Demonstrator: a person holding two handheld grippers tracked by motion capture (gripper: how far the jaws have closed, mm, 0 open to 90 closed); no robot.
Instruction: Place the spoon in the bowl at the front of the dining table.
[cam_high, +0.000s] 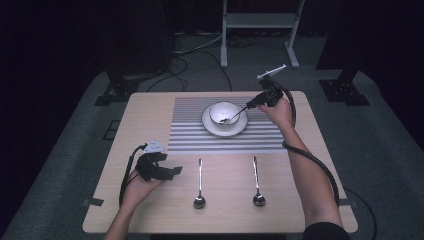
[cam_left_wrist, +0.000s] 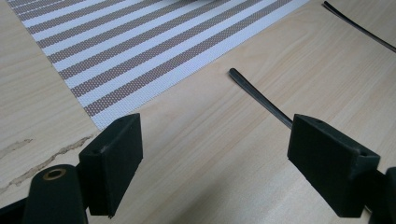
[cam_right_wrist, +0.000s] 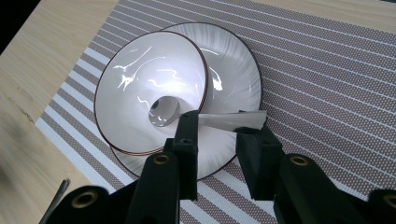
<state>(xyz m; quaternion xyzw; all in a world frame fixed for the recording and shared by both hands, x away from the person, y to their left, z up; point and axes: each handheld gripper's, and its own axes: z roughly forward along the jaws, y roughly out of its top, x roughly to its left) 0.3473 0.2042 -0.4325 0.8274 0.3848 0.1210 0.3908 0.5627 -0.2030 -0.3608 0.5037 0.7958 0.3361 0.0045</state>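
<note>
Nearest on the bench (cam_high: 150, 115) lie two spoons, their bowls toward the near edge and their handles pointing at the striped mat: the left spoon (cam_high: 199, 185) and the right spoon (cam_high: 257, 182), well apart from each other. Left of them, the left hand-held gripper (cam_high: 172, 172) rests low over the wood in the person's left hand (cam_high: 137, 187). Its jaws stand wide apart with nothing between them; in the left gripper view the thin handle of the left spoon (cam_left_wrist: 261, 100) runs just beside one pad, not touching it.

Farther off, the striped mat (cam_high: 190, 135) carries a white plate (cam_high: 240, 127) with a white bowl (cam_high: 220, 111) on it. A third spoon (cam_high: 235, 115) leans in the bowl, its bowl end down inside. The right hand-held gripper (cam_high: 250, 105) reaches in from the right. Its jaws are partly open, with the spoon's flat handle end (cam_right_wrist: 229, 120) lying across the gap between the pads; whether they press on it I cannot tell.
</note>
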